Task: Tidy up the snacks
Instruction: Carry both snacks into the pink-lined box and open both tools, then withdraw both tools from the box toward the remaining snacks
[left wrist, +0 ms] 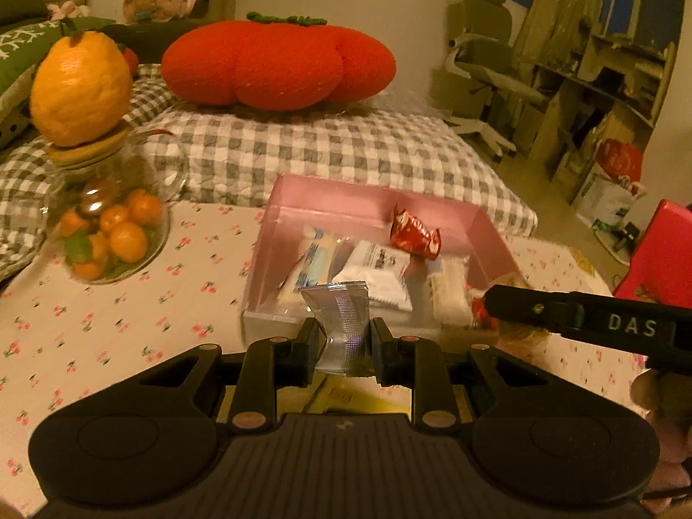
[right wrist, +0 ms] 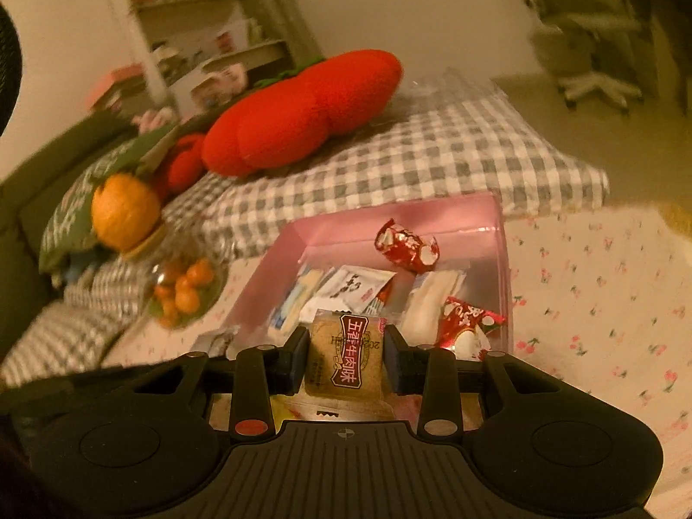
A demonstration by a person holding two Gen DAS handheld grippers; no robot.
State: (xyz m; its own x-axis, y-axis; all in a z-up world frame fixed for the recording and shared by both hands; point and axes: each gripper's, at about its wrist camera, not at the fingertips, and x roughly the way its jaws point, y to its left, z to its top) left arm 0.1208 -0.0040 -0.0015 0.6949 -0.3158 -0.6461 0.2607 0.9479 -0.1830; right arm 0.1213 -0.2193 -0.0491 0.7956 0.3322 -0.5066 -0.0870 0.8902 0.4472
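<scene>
Snacks poised at the pink box

Left gripper (left wrist: 341,337) pinches a crumpled silver packet (left wrist: 341,324); right gripper (right wrist: 344,359) clamps a tan beef-flavour packet (right wrist: 344,359), both just short of the pink box's (left wrist: 380,199) near wall. Released too soon, either could drop outside. Only the right view shows the red-and-white packet (right wrist: 469,324) leaning in the box's near corner.

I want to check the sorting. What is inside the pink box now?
Inside the pink box lie a red wrapped candy, white packets, a pale bar and another red packet. Its near corner is hidden behind the held snack.
</scene>
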